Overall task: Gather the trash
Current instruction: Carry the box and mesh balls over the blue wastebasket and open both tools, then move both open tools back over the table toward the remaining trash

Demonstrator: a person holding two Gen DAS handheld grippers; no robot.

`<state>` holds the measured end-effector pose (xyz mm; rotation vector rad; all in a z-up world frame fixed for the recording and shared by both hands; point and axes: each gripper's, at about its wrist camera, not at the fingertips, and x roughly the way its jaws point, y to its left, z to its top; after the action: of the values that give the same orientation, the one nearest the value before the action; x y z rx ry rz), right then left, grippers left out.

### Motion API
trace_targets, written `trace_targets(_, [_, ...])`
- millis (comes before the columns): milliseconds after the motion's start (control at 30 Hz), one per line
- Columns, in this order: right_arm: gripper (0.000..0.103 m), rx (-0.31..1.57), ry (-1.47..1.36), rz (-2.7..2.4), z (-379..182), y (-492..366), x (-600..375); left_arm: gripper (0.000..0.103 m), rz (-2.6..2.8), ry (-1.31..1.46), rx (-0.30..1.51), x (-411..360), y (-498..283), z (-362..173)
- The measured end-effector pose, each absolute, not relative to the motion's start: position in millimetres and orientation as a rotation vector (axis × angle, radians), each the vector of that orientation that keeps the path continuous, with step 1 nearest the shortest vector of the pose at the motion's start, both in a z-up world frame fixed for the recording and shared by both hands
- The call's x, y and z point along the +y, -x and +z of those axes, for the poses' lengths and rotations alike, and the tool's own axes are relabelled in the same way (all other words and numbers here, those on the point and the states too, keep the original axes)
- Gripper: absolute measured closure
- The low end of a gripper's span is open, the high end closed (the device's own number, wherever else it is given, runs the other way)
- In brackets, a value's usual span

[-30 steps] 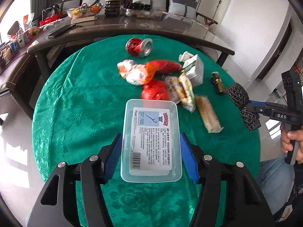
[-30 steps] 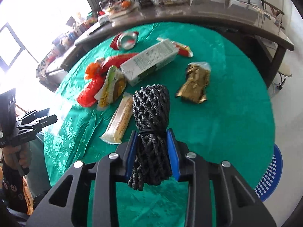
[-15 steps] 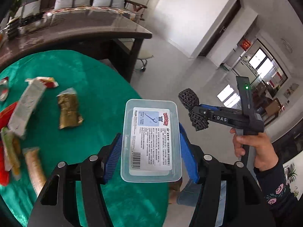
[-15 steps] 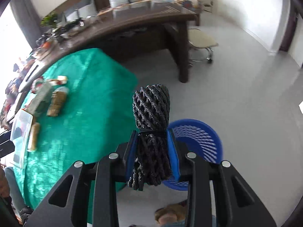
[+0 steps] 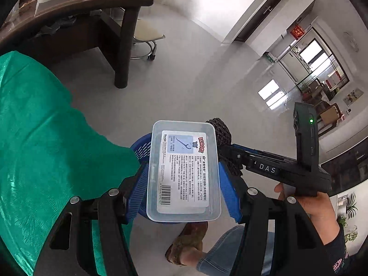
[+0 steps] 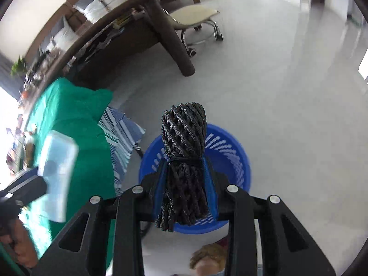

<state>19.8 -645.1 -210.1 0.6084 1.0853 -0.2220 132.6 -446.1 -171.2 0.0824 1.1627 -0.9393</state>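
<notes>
My left gripper [image 5: 184, 184] is shut on a clear plastic box [image 5: 184, 170] with a printed label, held above a blue basket [image 5: 142, 149] on the floor. The box also shows blurred in the right wrist view [image 6: 57, 174]. My right gripper [image 6: 185, 184] is shut on a bundle of black foam netting [image 6: 184, 151], held over the blue basket [image 6: 230, 161]. The netting [image 5: 222, 135] and the right gripper [image 5: 232, 158] appear just right of the box in the left wrist view.
The green-clothed round table [image 5: 41, 138] is at the left. A dark wooden desk [image 5: 92, 23] and a wheeled stool [image 5: 145, 36] stand behind on the grey floor. A striped cloth [image 6: 119, 133] hangs beside the table. The person's foot [image 5: 188, 241] is below.
Both grippers have swung right, away from the table, and now hang over the blue basket. The box and the netting are still held.
</notes>
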Motion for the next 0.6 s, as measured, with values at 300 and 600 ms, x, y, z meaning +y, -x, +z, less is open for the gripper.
trace_targets(300, [0.070, 1.085, -0.659, -0.238, -220, -19, -663, 0.043, -0.931, -0.094, 1.194, -476, -142, -195])
trace_targets(600, [0.045, 1.040, -0.728, -0.254, -220, -7, -683, 0.016, -0.907, -0.071, 1.153, -476, -145, -192])
